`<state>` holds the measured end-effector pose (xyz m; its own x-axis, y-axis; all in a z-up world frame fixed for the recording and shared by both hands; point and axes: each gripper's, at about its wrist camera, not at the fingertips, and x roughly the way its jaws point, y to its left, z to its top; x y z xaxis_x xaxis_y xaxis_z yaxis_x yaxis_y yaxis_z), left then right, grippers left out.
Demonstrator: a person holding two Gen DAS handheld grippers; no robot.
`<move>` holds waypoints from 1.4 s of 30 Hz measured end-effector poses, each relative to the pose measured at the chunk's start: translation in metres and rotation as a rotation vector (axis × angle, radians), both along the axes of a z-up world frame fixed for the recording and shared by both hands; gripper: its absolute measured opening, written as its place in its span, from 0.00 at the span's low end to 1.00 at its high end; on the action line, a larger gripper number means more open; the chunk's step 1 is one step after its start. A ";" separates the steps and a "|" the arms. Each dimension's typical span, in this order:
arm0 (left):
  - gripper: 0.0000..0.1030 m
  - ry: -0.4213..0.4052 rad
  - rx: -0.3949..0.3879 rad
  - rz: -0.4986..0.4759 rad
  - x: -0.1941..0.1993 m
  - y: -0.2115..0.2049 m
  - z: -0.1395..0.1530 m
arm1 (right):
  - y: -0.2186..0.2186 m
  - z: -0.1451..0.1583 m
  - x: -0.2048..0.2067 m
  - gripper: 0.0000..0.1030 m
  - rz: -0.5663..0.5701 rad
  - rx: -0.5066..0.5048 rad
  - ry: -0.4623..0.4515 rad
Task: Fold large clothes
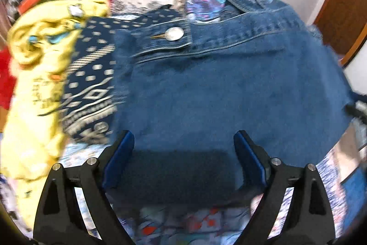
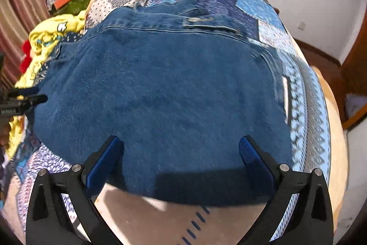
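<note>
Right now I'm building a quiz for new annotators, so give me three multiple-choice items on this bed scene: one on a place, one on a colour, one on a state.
1. The yellow garment lies where in the left wrist view?
A. left of the denim jacket
B. on top of it
C. right of it

2. What colour are the pads on the gripper fingers?
A. red
B. blue
C. white

3. How do the jaws of the left gripper and right gripper stand?
A. both shut on denim
B. one shut
C. both open

Answers: 1 A, it is heaped at the jacket's left edge; 2 B, blue pads line the black fingers; 3 C, wide gaps, nothing clamped.
</note>
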<state>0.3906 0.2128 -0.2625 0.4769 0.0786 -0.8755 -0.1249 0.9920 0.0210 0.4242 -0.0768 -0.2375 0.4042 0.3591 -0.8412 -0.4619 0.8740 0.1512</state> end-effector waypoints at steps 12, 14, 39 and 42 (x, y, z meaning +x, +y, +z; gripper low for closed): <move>0.91 0.039 -0.134 0.237 -0.060 0.052 0.005 | -0.037 -0.013 -0.028 1.00 -0.089 -0.124 0.106; 0.91 0.042 -0.126 0.279 -0.067 0.056 0.008 | -0.044 -0.010 -0.031 1.00 -0.104 -0.099 0.127; 0.65 -0.098 -0.864 0.423 -0.028 0.050 -0.055 | -0.003 0.025 -0.031 1.00 -0.043 0.030 0.037; 0.60 -0.126 -0.872 0.447 -0.017 0.057 -0.059 | -0.004 0.021 -0.029 1.00 -0.055 0.022 0.051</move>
